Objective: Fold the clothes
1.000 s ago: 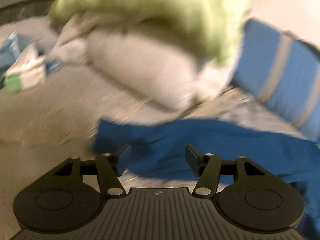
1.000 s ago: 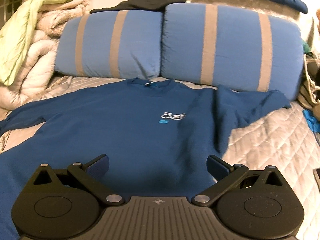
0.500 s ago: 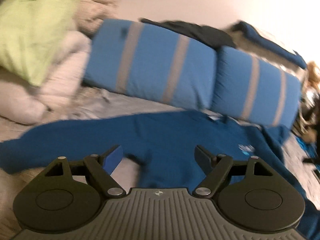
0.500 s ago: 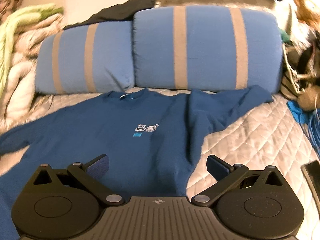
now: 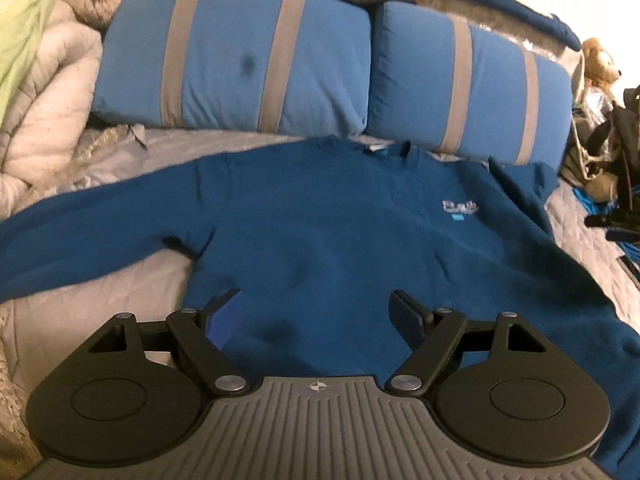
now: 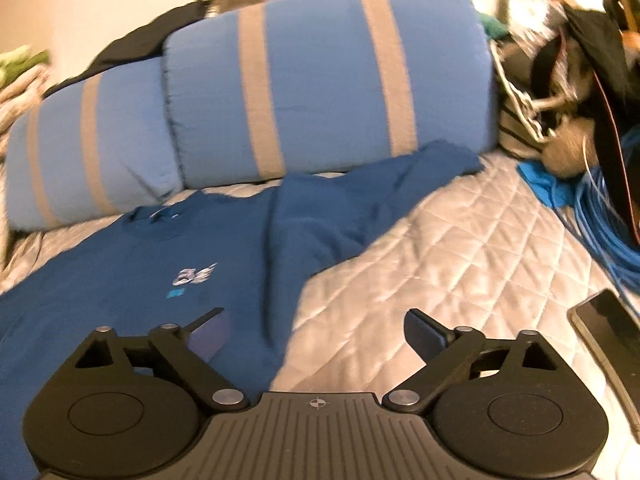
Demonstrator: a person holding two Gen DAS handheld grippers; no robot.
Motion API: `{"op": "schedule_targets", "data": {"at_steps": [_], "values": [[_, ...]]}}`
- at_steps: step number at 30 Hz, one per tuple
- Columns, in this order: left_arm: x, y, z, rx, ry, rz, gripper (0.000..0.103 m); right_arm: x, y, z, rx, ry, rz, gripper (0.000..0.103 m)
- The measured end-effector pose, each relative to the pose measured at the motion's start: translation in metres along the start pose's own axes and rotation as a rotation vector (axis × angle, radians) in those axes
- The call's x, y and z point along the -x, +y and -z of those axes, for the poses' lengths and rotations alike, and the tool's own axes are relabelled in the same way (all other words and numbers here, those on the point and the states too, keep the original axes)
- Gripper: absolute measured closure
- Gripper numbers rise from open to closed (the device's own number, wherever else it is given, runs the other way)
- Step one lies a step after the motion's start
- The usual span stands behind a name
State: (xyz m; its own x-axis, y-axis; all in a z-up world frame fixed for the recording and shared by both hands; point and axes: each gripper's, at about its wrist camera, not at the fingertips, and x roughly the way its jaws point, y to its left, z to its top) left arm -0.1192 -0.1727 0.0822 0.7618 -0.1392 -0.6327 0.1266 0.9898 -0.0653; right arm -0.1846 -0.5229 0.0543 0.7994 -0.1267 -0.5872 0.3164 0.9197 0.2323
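A dark blue sweatshirt lies face up on the quilted bed, collar toward the pillows, a small pale logo on its chest. Its left sleeve stretches out flat to the left. Its right sleeve is folded in over the body, cuff near the pillow. My left gripper is open and empty over the lower body of the sweatshirt. My right gripper is open and empty above the sweatshirt's right edge, one finger over cloth, the other over the quilt.
Two blue pillows with grey stripes stand at the head of the bed. A heap of white and green bedding is at the left. A phone, blue cable and clutter lie at the right on the grey quilt.
The left gripper has swung right from the bedding heap to face the sweatshirt. The right gripper has moved right toward the sweatshirt's right edge. Both stayed open.
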Motion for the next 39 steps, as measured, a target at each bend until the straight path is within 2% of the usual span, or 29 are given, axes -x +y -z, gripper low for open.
{"op": "schedule_targets", "data": {"at_steps": [3, 10, 18, 23, 24, 25, 27, 30, 35, 39], "values": [[-0.005, -0.003, 0.000, -0.003, 0.031, -0.016, 0.024, -0.020, -0.016, -0.004, -0.058, -0.011, 0.002, 0.017], [-0.013, -0.012, -0.001, -0.045, 0.072, -0.040, 0.024, -0.071, -0.036, -0.024, -0.146, -0.029, 0.021, 0.036], [-0.014, -0.012, -0.001, -0.037, 0.084, -0.029, 0.024, -0.126, -0.051, -0.047, -0.255, -0.043, 0.045, 0.043], [-0.017, -0.013, -0.002, -0.027, 0.092, -0.023, 0.024, -0.157, -0.048, -0.053, -0.233, -0.012, 0.090, 0.065], [-0.017, -0.013, -0.003, -0.024, 0.093, -0.022, 0.024, -0.161, -0.049, -0.053, -0.234, -0.003, 0.092, 0.075], [-0.018, -0.012, -0.003, -0.022, 0.095, -0.020, 0.024, -0.164, -0.049, -0.054, -0.236, 0.007, 0.089, 0.090], [-0.018, -0.012, -0.003, -0.021, 0.095, -0.018, 0.024, -0.162, -0.050, -0.057, -0.248, 0.014, 0.078, 0.094], [-0.017, -0.011, -0.002, -0.017, 0.092, -0.014, 0.024, -0.142, -0.045, -0.062, -0.217, 0.001, 0.065, 0.096], [-0.017, -0.011, -0.002, -0.005, 0.087, -0.011, 0.024, -0.082, -0.034, -0.061, -0.142, 0.002, 0.010, 0.096], [-0.016, -0.010, -0.002, -0.002, 0.082, -0.013, 0.024, -0.035, -0.020, -0.039, -0.106, 0.060, -0.051, 0.096]]}}
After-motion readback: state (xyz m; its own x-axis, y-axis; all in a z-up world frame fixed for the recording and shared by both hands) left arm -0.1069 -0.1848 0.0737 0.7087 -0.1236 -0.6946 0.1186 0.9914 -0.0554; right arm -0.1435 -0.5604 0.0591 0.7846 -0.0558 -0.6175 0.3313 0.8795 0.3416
